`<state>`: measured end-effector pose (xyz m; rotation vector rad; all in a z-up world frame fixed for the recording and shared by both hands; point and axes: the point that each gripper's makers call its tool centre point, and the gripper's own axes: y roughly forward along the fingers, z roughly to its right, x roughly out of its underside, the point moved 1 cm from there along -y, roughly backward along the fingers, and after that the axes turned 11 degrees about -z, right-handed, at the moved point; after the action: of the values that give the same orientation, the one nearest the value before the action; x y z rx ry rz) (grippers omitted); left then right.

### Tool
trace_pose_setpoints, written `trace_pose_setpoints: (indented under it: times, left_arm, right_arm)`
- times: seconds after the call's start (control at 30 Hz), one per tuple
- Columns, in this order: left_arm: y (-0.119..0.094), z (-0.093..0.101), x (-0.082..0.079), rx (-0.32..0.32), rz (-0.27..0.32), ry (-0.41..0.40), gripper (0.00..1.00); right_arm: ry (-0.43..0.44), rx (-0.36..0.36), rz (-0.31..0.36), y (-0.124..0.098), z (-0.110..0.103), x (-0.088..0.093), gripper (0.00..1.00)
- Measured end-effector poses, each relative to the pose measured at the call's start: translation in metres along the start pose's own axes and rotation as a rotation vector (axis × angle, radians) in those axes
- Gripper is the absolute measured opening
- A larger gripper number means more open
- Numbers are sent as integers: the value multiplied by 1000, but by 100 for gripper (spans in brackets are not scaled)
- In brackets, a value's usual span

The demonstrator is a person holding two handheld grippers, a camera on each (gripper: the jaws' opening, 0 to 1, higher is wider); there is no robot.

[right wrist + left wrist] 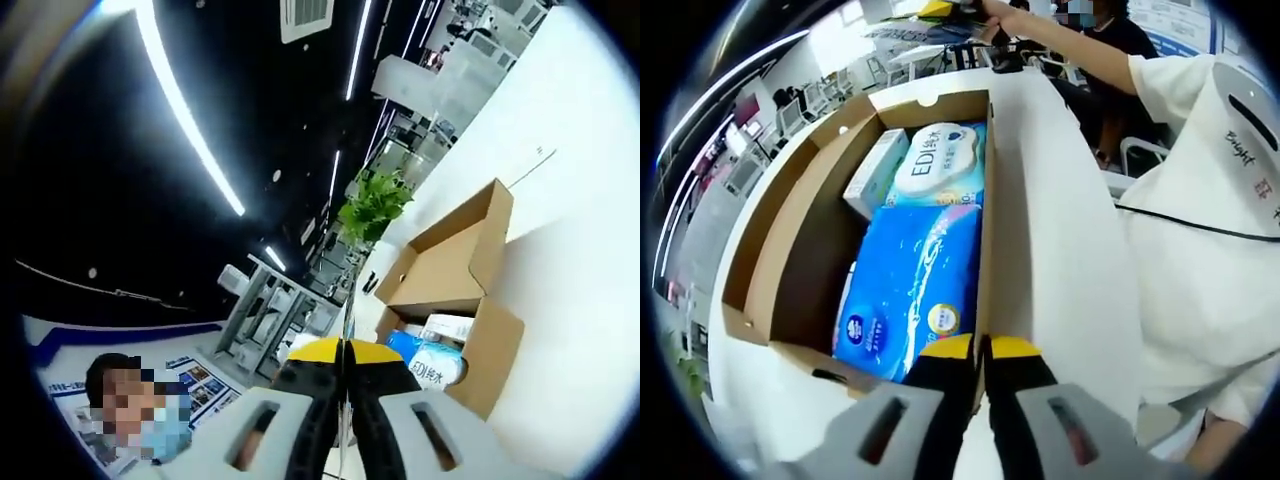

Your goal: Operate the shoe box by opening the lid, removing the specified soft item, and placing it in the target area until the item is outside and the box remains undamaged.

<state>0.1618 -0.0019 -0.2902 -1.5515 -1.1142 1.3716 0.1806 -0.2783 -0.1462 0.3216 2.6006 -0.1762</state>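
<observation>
The cardboard shoe box point(800, 250) lies open on a white table point(1060, 240), its lid folded out to the left. Inside it are a blue soft tissue pack point(915, 285), a white wipes pack point(940, 165) and a small white carton point(875, 172). My left gripper point(981, 348) is shut on the box's right wall at the near corner, its yellow tips pressed to either side of the edge. In the right gripper view the open box point(470, 280) sits lower right with the white pack point(435, 368) showing. My right gripper point(346, 348) is shut and points up toward the ceiling, away from the box.
A person's white sleeve point(1200, 210) is on the right, and a bare arm point(1060, 38) reaches past the box's far end. A black cable point(1200, 225) crosses the sleeve. A green plant point(375, 205) and shelving stand beyond the table point(570, 300).
</observation>
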Motion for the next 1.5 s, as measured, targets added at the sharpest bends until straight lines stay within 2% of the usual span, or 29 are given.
trace_pose_setpoints:
  times: [0.27,0.5,0.73,0.77,0.8,0.83,0.87,0.9,0.93,0.97,1.0,1.03,1.07,1.13,1.23,1.33,1.37,1.43,1.47,1.5]
  left_arm:
    - [0,1,0,0,3,-2,3]
    - [0,1,0,7,-2,-3,3]
    - [1,1,0,19,-3,-3,3]
    - [10,4,-3,42,19,24,2]
    - [16,4,-1,47,-4,11,2]
    - [10,1,2,15,-55,40,2]
    - [6,-1,2,-80,-64,171,4]
    - [3,-5,8,-135,-117,162,5]
    - [2,-1,14,-130,-142,97,5]
    - [4,5,12,-86,-108,76,5]
    - [3,7,10,-59,-87,91,5]
    - [4,4,10,-59,-92,72,4]
    - [4,5,11,-43,-99,10,4]
    - [4,4,11,-45,-99,56,4]
    - [4,4,11,-25,-100,48,4]
    - [3,5,10,-16,-93,55,4]
    - [0,3,10,-16,-84,43,5]
    - [-7,2,2,-14,-19,-22,7]
    - [-10,0,-1,-19,3,-18,7]
    - [-12,3,2,-5,-9,-10,5]
  right_arm:
    - [11,-11,27,-21,5,4,0]
    - [13,0,53,-39,7,-2,0]
    - [1,96,55,-52,20,3,0]
    - [1,103,53,-54,22,4,0]
    - [2,104,50,-58,24,3,0]
    - [4,105,50,-60,25,3,0]
    - [17,100,51,-63,26,4,0]
    - [20,100,53,-66,28,4,0]
    - [25,104,52,-68,29,5,0]
    - [36,112,46,-71,33,6,0]
    - [44,119,35,-72,36,7,0]
    - [50,129,35,-73,40,6,0]
    - [51,133,38,-73,41,6,0]
    - [54,138,53,-73,44,2,0]
    - [51,110,49,-68,43,1,0]
    - [50,131,35,-61,44,6,0]
    - [50,139,30,-60,45,8,0]
    - [51,140,28,-61,46,9,0]
    - [52,138,27,-61,46,10,0]
    - [55,133,25,-66,49,8,0]
